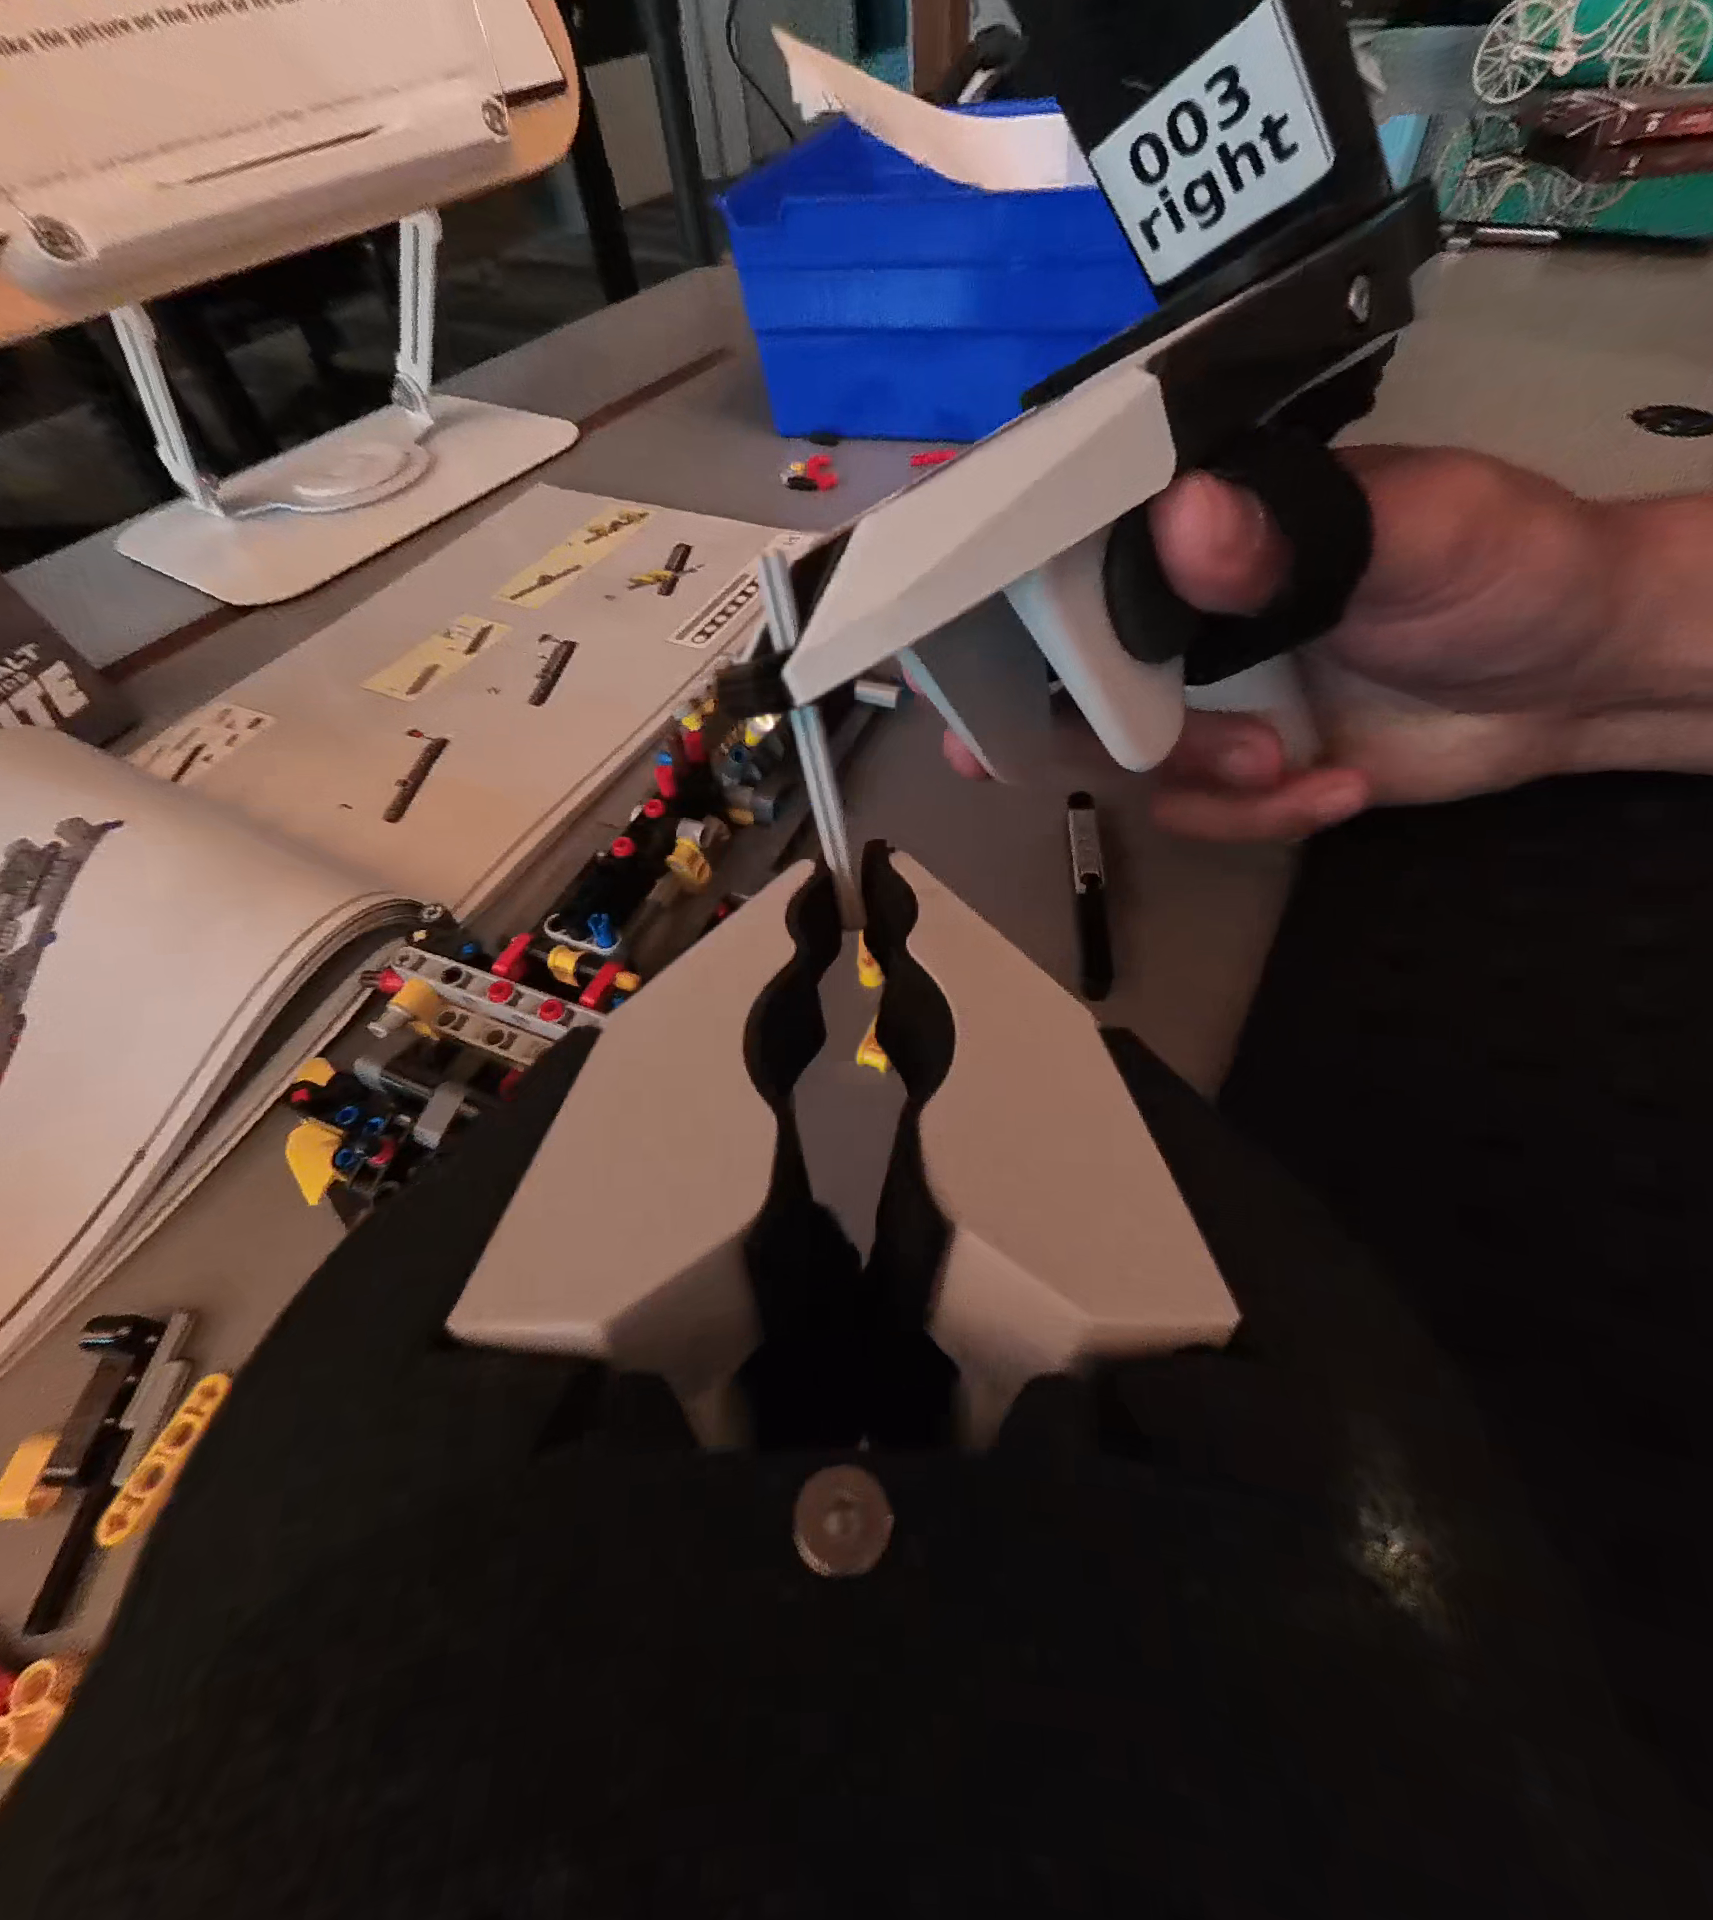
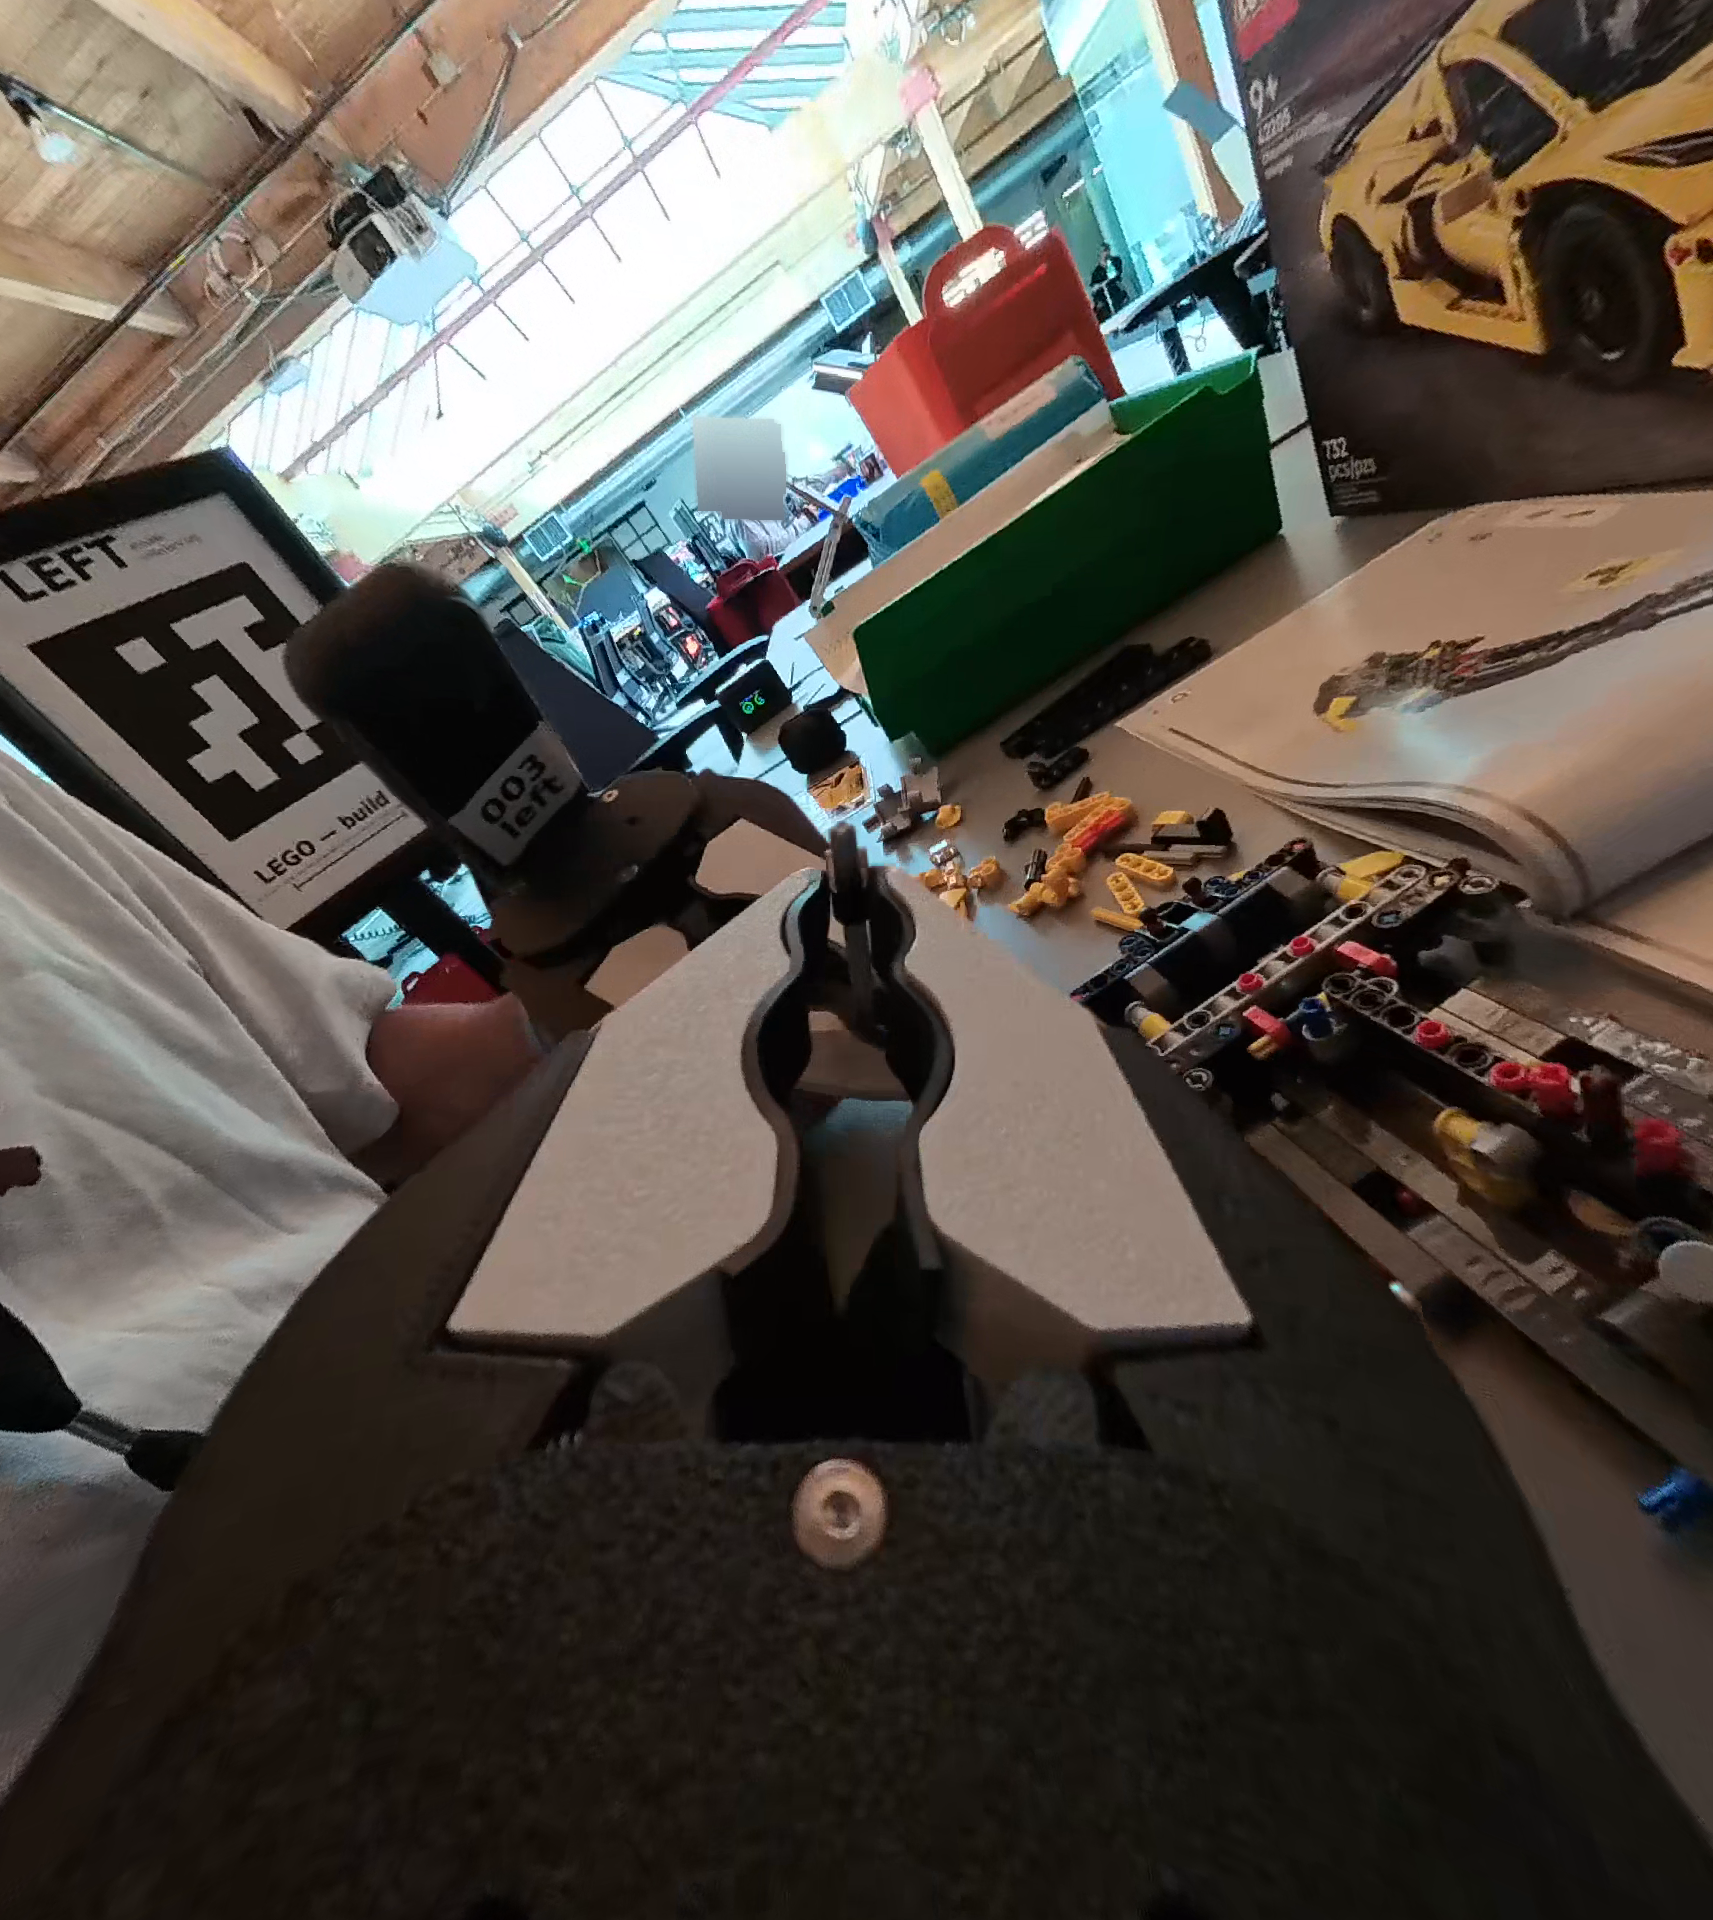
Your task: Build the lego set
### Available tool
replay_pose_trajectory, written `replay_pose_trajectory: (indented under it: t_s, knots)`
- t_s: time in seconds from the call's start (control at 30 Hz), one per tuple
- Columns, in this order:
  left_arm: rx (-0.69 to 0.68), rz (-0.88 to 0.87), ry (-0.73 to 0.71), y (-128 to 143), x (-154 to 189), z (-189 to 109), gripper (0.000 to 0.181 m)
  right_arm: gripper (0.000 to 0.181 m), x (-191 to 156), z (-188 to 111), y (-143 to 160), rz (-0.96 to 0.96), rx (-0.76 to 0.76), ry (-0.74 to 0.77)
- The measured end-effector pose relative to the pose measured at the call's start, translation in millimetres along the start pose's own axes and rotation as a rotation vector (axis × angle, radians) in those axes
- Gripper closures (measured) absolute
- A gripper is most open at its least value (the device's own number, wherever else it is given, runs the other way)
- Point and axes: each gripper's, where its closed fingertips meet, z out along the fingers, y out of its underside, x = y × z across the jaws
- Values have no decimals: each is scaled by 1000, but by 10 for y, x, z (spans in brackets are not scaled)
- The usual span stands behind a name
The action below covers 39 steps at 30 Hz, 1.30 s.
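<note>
My left gripper (image 1: 852, 883) is shut on the lower end of a thin grey axle (image 1: 810, 769) and holds it upright above the table. My right gripper (image 1: 779, 686), held by a hand, comes in from the right and is closed on the same axle higher up, where a small black piece (image 1: 743, 686) sits. In the right wrist view my right gripper (image 2: 847, 883) is shut on the axle (image 2: 860, 966), with the left gripper (image 2: 810, 844) just behind it. The partly built grey and black chassis (image 1: 499, 997) (image 2: 1351, 987) lies on the table below.
An open instruction booklet (image 1: 208, 935) (image 2: 1506, 707) lies beside the chassis. Loose yellow, red and black parts (image 1: 706, 790) (image 2: 1091, 842) are scattered around. A blue bin (image 1: 914, 301), a green bin (image 2: 1060, 603), the set's box (image 2: 1558, 208) and a white stand (image 1: 343, 488) stand at the back. The gap from one gripper's tips to the other's is roughly 5 centimetres.
</note>
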Motion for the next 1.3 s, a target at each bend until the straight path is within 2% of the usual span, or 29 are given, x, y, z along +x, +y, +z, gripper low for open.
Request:
replay_pose_trajectory:
  t_s: [0.1, 0.2, 0.47, 0.63, 0.7, 0.77, 0.97, 1.13, 1.23, 1.3]
  knots:
    - [8, 64, -50, -19, -25, -4, 179, 175, 17, -22, -9, -31, -2, 20]
    - [-54, 146, -114, 103, -107, 12, 180, 175, 89, -33, 98, -61, -56, 65]
    - [-108, 306, -174, 237, -148, 48, 180, 175, 133, -38, 206, -149, -110, 117]
    - [-115, 306, -162, 255, -122, 60, 178, 175, 125, -4, 227, -131, -104, 108]
    - [-109, 280, -156, 242, -118, 65, 177, 174, 158, 55, 386, -177, -204, 125]
    - [-68, 222, -143, 167, -137, 42, 180, 174, 152, 86, 363, -180, -189, 124]
    - [-19, 194, -169, 67, -176, 17, 179, 175, 175, 44, 241, -78, -120, 87]
    - [38, 227, -206, -16, -199, -79, 176, 175, 233, -104, 13, 89, 29, 45]
    - [117, 219, -134, -123, -85, -130, 160, 175, 116, -197, -146, 287, 142, -134]
    - [174, 205, -91, -205, -27, -162, 151, 176, 4, -230, -200, 488, 178, -323]
